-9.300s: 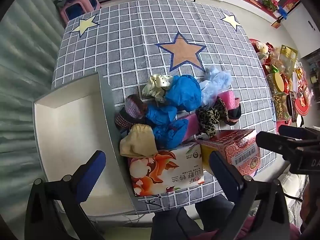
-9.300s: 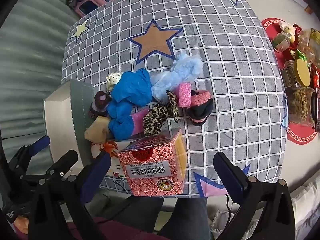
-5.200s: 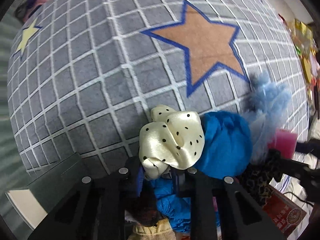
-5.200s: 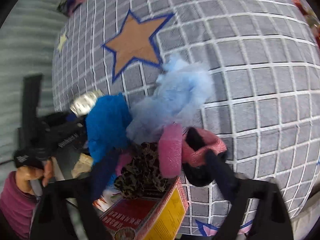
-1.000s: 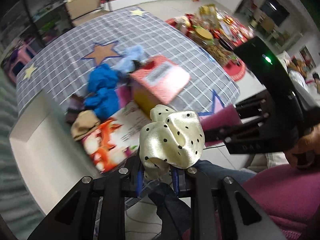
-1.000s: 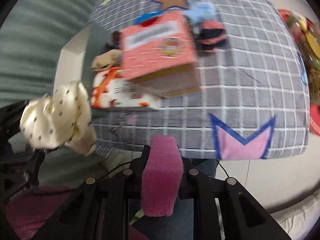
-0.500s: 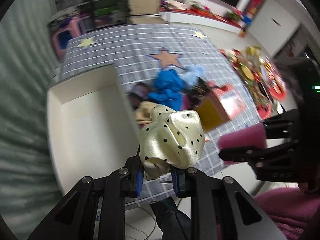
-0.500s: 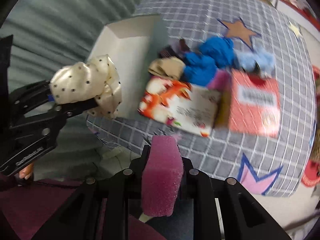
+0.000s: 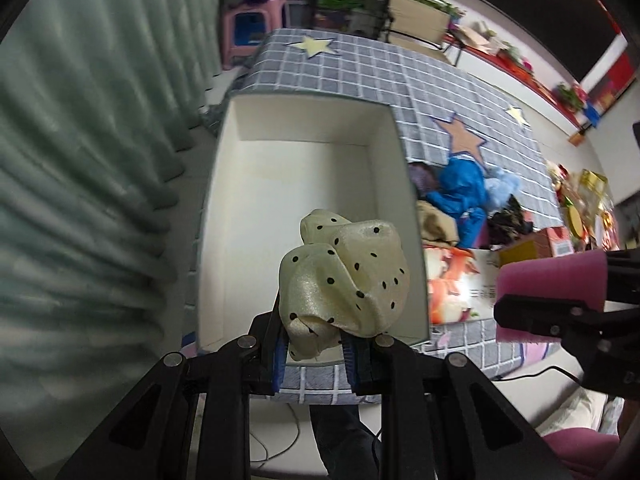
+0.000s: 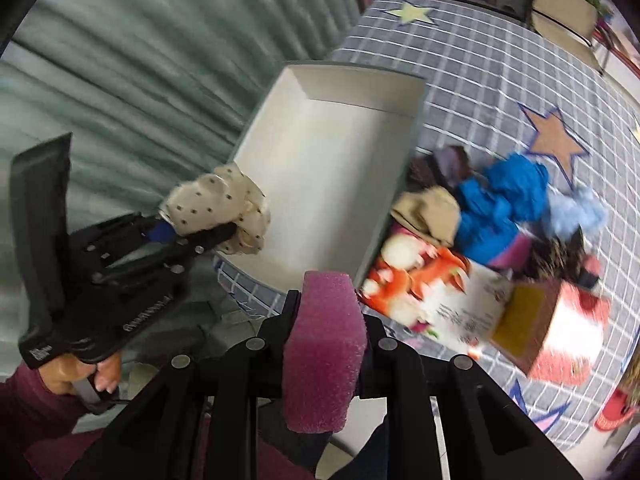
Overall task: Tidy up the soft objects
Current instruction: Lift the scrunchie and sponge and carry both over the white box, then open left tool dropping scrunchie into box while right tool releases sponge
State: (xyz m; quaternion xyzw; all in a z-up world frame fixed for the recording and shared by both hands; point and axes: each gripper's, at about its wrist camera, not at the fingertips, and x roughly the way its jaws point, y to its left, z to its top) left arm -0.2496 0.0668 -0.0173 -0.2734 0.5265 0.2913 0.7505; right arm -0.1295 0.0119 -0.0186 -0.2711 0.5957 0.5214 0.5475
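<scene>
My left gripper (image 9: 316,354) is shut on a cream polka-dot scrunchie (image 9: 344,280), held above the near end of the open white box (image 9: 224,216). From the right wrist, that scrunchie (image 10: 220,208) hangs at the box's (image 10: 416,120) near left corner in the left gripper (image 10: 192,236). My right gripper (image 10: 324,340) is shut on a pink foam sponge (image 10: 324,356), above the table's front edge; the sponge (image 9: 552,284) also shows at the right of the left wrist view. A heap of soft things, with a blue cloth (image 9: 460,188) and a tan pouch (image 10: 428,208), lies right of the box.
A printed tissue pack (image 10: 432,292) and a red carton (image 10: 560,340) lie at the table's front edge, on a grey checked cloth with stars (image 9: 360,72). A grey-green curtain (image 9: 80,160) hangs on the left. A hand in a maroon sleeve (image 10: 72,376) holds the left gripper. Snack packets (image 9: 580,200) crowd the far right.
Both grippers have swung left, from past the table's front edge toward the white box, each still holding its item. The box now lies straight ahead of the left gripper.
</scene>
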